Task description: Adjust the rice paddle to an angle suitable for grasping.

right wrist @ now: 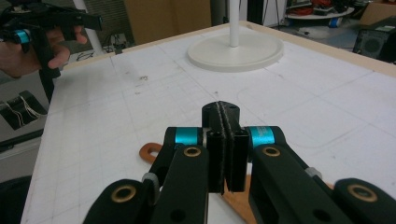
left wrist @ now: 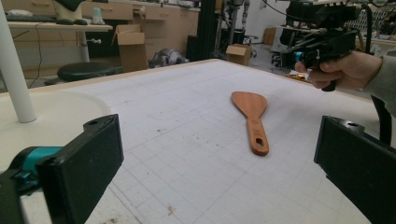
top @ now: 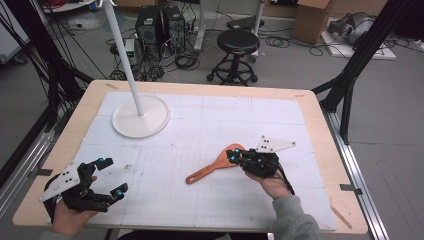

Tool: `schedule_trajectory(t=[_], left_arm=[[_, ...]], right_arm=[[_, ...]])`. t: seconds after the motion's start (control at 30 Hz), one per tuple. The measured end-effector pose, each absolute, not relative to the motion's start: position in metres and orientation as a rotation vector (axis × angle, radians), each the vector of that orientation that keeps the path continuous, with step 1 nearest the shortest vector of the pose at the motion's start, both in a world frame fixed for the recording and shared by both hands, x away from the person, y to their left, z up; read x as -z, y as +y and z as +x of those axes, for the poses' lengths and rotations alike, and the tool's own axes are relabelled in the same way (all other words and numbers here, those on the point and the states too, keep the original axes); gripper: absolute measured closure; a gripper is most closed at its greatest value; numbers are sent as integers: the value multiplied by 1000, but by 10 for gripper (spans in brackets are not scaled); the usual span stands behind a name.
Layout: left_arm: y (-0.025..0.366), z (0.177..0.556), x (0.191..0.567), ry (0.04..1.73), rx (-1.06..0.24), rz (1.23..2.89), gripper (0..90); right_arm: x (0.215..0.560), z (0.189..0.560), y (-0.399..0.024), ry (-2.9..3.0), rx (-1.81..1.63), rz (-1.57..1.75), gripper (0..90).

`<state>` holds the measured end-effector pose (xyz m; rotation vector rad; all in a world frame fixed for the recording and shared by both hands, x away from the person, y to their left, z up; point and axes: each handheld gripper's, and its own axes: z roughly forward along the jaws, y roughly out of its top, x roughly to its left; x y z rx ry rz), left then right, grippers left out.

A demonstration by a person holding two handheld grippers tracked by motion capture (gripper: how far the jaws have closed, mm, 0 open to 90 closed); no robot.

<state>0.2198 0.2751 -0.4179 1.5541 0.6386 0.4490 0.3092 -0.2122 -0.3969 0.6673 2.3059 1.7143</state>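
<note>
A person seated at a white gridded table [top: 210, 195] works a hand-held gripper in each hand, with a wooden spatula [top: 214, 167] lying flat on the mat between them. The right gripper [top: 233, 156], seen from the high view, hovers over the broad blade end of the spatula with its jaws clenched pad against pad; the right gripper view shows the two pads pressed flat together with nothing between them, the spatula's handle tip with its hanging hole [right wrist: 150, 152] peeking out to the left beneath the jaws and a strip of the blade showing under them on the right. Whether the shut tips touch the wood cannot be told. No earlier picture sits beside these. The left gripper [top: 111, 176] rests near the table's front left corner, well apart from the spatula, its jaws released and spread wide; in the left gripper view the two black pads [left wrist: 88, 163] stand at either side of the frame with bare mat between them, and the spatula [left wrist: 252, 116] lies ahead of them, blade away and handle toward the camera, with the right gripper [left wrist: 299, 57] held in a hand above and beyond it. A white lamp base [top: 141, 116] with its upright pole stands farther back on the mat, beyond the left gripper.
</note>
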Motion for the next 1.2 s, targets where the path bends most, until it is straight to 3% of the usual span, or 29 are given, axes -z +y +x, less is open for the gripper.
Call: schedule_trajectory(t=[0.77, 1.2], left_arm=[[275, 218, 419, 647, -450, 1574, 17], [276, 215, 420, 652, -453, 1584, 17]], right_arm=[[417, 359, -170, 2509, -1445, 792, 889], [436, 374, -167, 2556, -1275, 828, 888]])
